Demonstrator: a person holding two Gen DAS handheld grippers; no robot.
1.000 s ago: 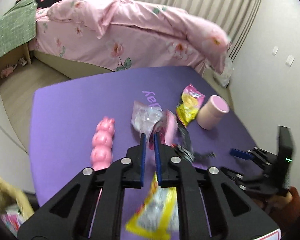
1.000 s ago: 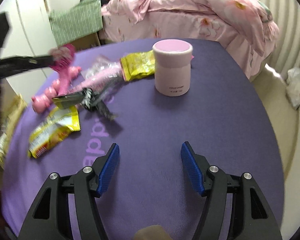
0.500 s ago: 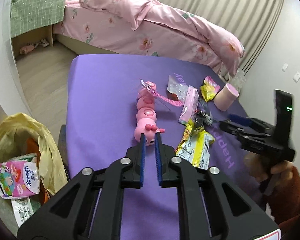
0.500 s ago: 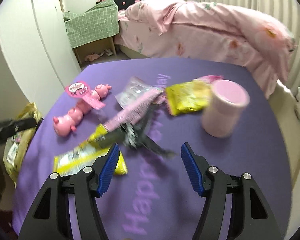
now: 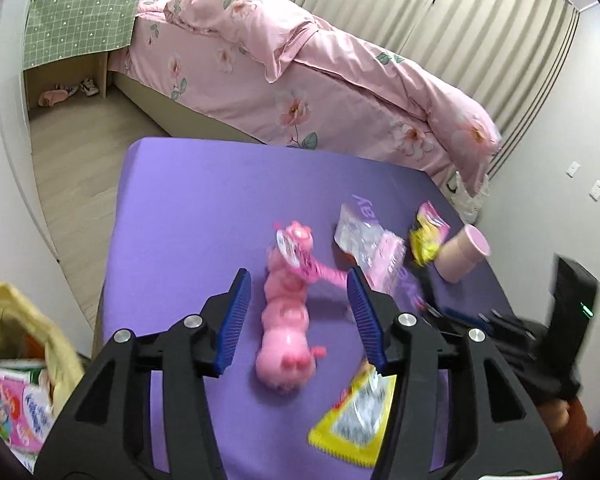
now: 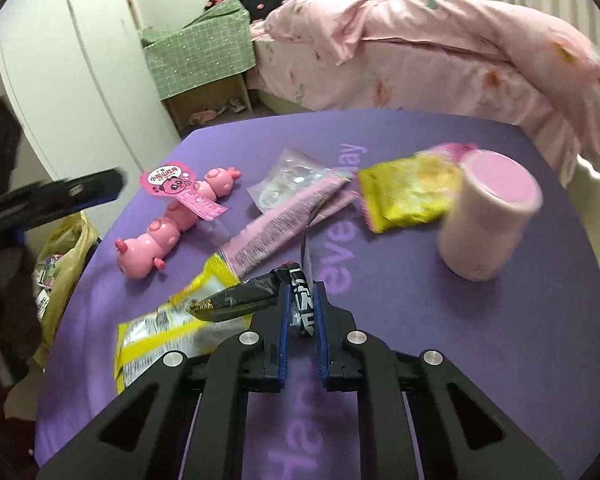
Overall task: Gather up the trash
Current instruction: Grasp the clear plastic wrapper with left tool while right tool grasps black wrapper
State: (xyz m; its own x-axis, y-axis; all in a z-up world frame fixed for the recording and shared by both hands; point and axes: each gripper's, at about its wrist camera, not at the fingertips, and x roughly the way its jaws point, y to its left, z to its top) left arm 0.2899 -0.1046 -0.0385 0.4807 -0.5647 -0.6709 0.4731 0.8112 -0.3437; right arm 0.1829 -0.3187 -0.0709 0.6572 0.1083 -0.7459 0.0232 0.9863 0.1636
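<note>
Right claw (image 6: 300, 308) has just been closing, now pinches black wrapper (image 6: 252, 294); left claw (image 5: 298, 316) just been opening, empty, over pink toy (image 5: 286, 320). Bag (image 5: 28, 364) off counter (image 5: 188, 208) edge part-filled; several wrappers left mid-counter.

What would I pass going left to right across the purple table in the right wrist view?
Pink pig toy → yellow wrapper lying flat → black wrapper in the right gripper → crumpled yellow snack bag → pink cylinder container. The clear and long pink packets overlap mid-table, so I left them out.
</note>
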